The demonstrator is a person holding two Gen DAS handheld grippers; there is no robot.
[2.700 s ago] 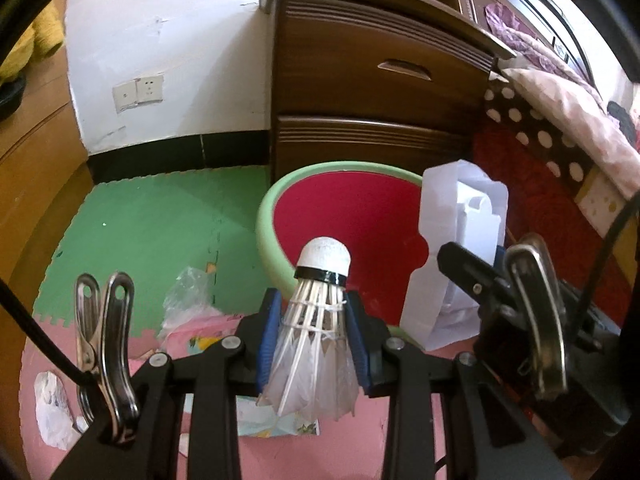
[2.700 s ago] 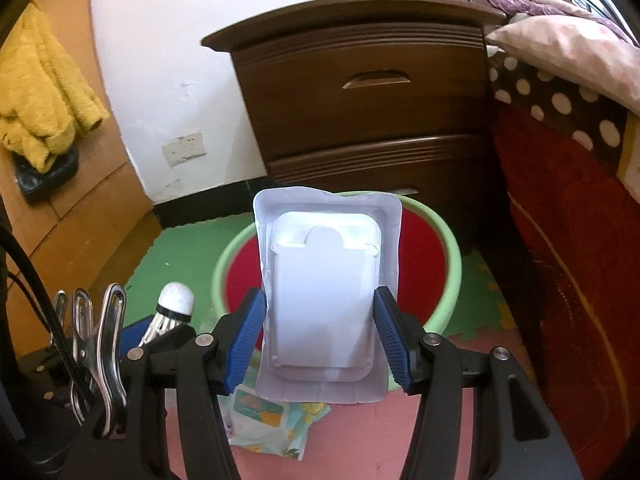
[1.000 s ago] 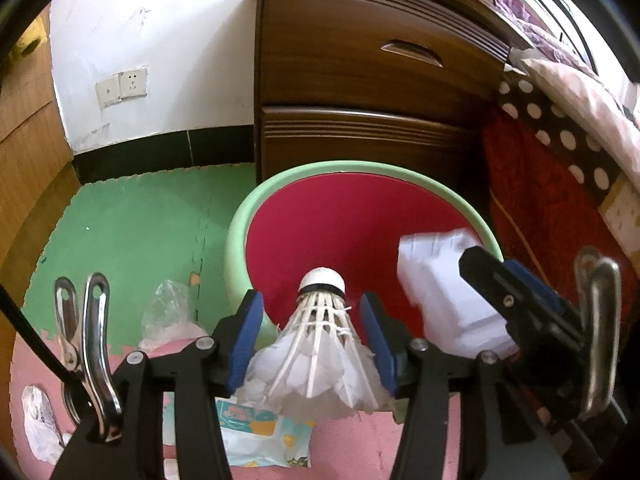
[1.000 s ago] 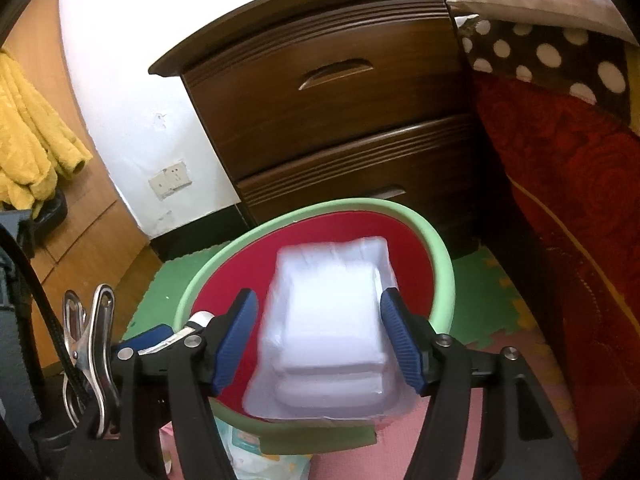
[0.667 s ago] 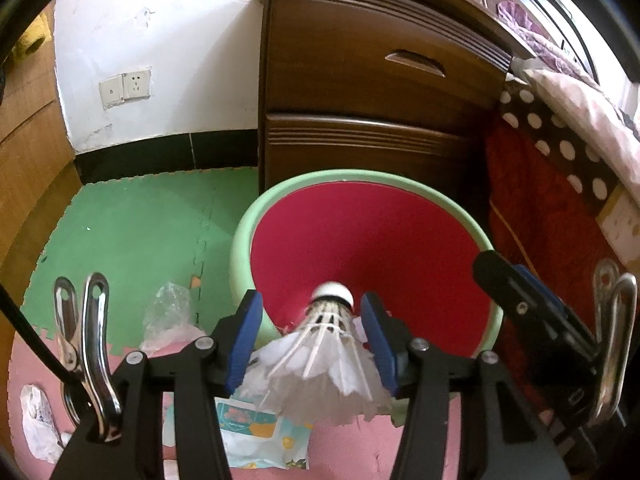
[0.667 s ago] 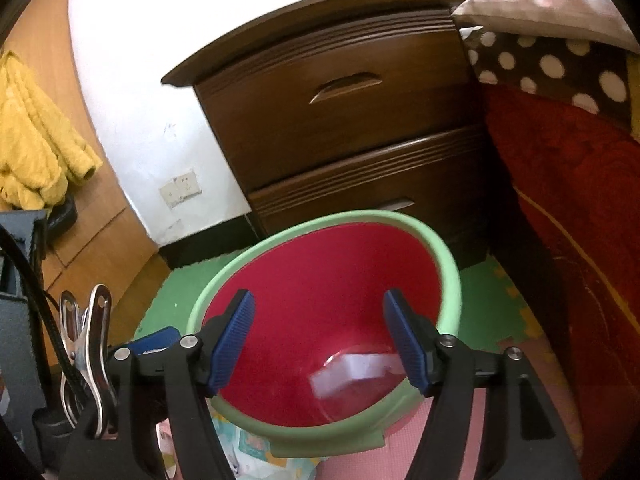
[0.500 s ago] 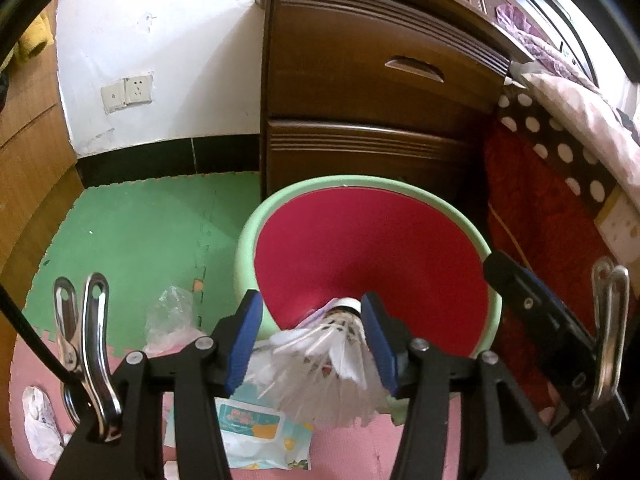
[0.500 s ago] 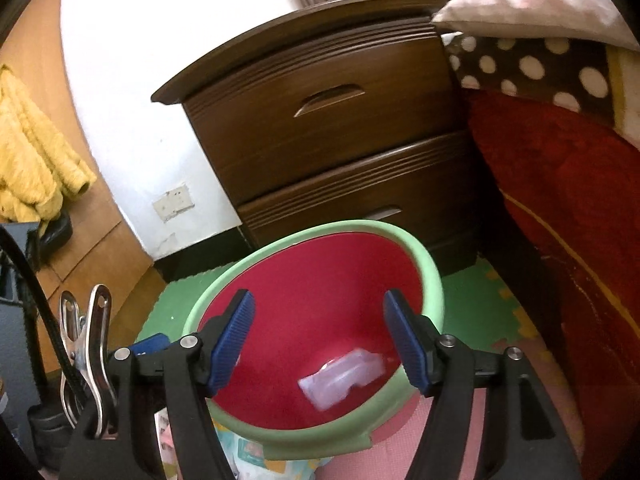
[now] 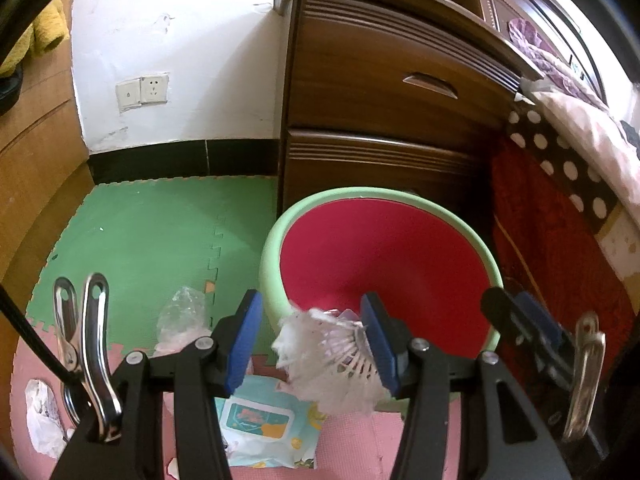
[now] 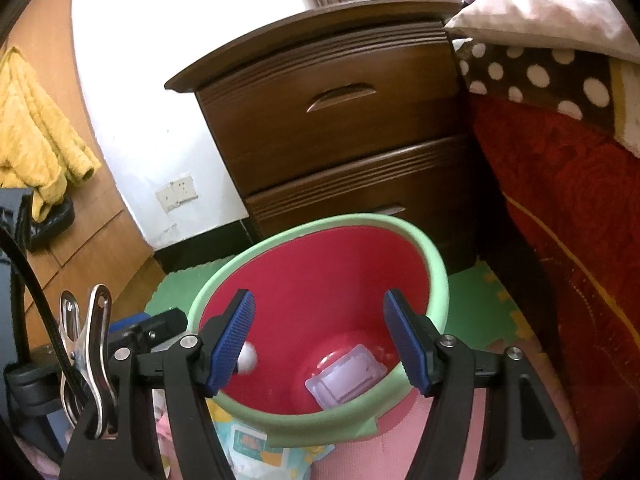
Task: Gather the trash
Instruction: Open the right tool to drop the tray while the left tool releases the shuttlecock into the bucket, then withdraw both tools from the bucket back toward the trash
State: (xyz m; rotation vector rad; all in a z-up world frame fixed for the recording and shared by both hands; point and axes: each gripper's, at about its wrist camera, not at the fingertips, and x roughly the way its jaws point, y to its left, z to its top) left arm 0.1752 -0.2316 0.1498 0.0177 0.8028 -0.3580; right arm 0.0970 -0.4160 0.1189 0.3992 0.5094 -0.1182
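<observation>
- Trash, left wrist view: shuttlecock [image 9: 334,354] tipping sideways between pads of left tool [image 9: 312,340], touching only the right pad, over rim of bin [image 9: 272,248]; tool spread, release apparently underway. Wipes pack [image 9: 264,428], clear wrap [image 9: 182,312], tissue [image 9: 40,412] left on floor.
- Right wrist view: right tool [image 10: 318,342] spread, empty; blister pack [image 10: 346,376] already lying in bin.

A white feathered shuttlecock [image 9: 336,360], blurred and tipped sideways, cork apparently toward three o'clock, sits over the near rim of the green bin [image 10: 316,424]; a clear plastic tray [image 10: 346,376] lies inside it at five o'clock.
</observation>
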